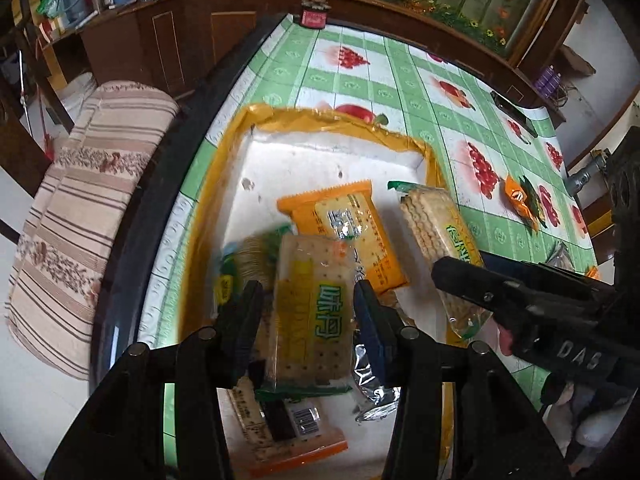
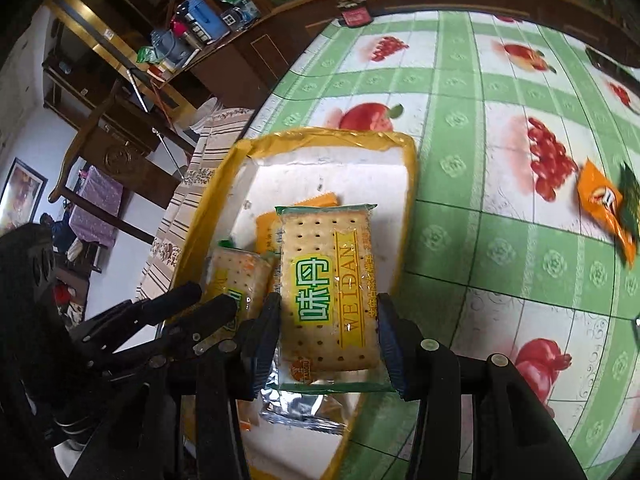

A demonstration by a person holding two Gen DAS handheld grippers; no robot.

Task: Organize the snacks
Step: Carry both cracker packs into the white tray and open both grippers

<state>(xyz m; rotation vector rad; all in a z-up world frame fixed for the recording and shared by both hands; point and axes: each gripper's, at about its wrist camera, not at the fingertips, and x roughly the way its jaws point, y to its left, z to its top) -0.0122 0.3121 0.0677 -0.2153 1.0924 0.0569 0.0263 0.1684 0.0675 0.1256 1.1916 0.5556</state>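
A white foam box with a yellow taped rim (image 1: 320, 114) (image 2: 332, 138) sits on the green fruit-print tablecloth. My left gripper (image 1: 308, 292) is shut on a green-and-yellow cracker packet (image 1: 312, 312) above the box. My right gripper (image 2: 329, 300) is shut on a matching cracker packet (image 2: 328, 292), also over the box. In the left wrist view that packet (image 1: 440, 232) hangs at the right, by a finger (image 1: 480, 292) of the right gripper. Inside the box lie an orange packet (image 1: 344, 224), a silver foil packet (image 1: 372, 392) and a barcoded packet (image 1: 288, 428).
An orange and a green snack (image 1: 524, 200) (image 2: 608, 208) lie on the cloth to the right of the box. A dark flat device (image 1: 514, 114) and a small red container (image 1: 314, 16) sit near the far edge. A striped cushioned seat (image 1: 92, 184) stands by the left edge.
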